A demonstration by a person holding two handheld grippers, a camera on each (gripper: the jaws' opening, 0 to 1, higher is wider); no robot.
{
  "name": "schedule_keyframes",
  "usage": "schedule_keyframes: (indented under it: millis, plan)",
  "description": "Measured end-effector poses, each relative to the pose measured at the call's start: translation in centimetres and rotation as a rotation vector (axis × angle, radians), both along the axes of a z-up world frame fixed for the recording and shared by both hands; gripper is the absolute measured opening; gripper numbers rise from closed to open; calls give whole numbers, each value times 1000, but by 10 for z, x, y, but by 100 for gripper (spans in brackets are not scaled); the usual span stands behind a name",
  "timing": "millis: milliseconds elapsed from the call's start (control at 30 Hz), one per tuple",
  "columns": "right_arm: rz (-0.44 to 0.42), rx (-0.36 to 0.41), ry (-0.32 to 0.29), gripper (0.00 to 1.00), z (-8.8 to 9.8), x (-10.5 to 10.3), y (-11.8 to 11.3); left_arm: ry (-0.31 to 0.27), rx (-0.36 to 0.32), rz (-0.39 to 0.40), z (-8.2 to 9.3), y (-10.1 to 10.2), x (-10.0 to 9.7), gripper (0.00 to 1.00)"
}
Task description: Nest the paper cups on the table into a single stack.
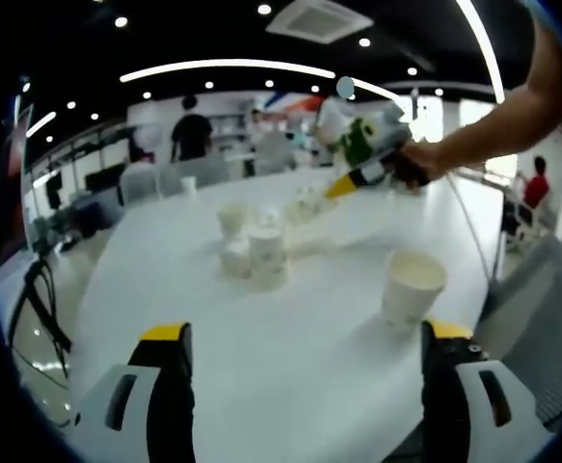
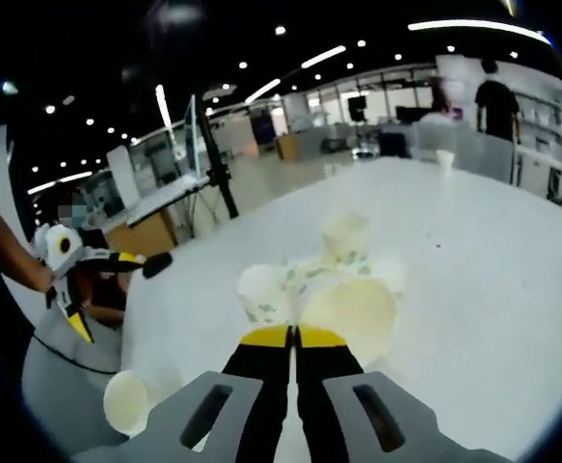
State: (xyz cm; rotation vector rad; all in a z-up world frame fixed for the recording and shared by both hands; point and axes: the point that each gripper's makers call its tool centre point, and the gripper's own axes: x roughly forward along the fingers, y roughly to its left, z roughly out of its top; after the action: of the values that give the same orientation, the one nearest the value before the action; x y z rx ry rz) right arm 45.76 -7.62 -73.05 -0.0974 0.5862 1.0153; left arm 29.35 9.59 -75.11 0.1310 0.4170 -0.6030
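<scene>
Left tool [image 1: 305,357] jaws apart over white worktop [image 1: 290,386] near upright paper cup [image 1: 412,286]; right tool [image 2: 294,336] jaws together at cup cluster [image 2: 319,285] mid-worktop.

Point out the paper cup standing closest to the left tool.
The lone white paper cup standing upright just ahead of the left tool, on its right side; the other cups cluster farther back mid-table.

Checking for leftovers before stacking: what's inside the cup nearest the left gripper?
The upright paper cup shows a pale, bare inner wall near its rim. Its bottom is hidden by the near wall, so anything lying deep inside cannot be seen.
</scene>
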Motion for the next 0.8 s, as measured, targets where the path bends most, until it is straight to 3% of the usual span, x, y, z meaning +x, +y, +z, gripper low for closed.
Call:
schedule_keyframes:
  millis: [633,800]
  plan:
    - [68,-182,-78,0,49,-19,-14,-29,-5,-17,6,-4,-2,96]
    - [80,-290,-76,0,61,-17,-22,-38,-13,-14,8,-4,-1,97]
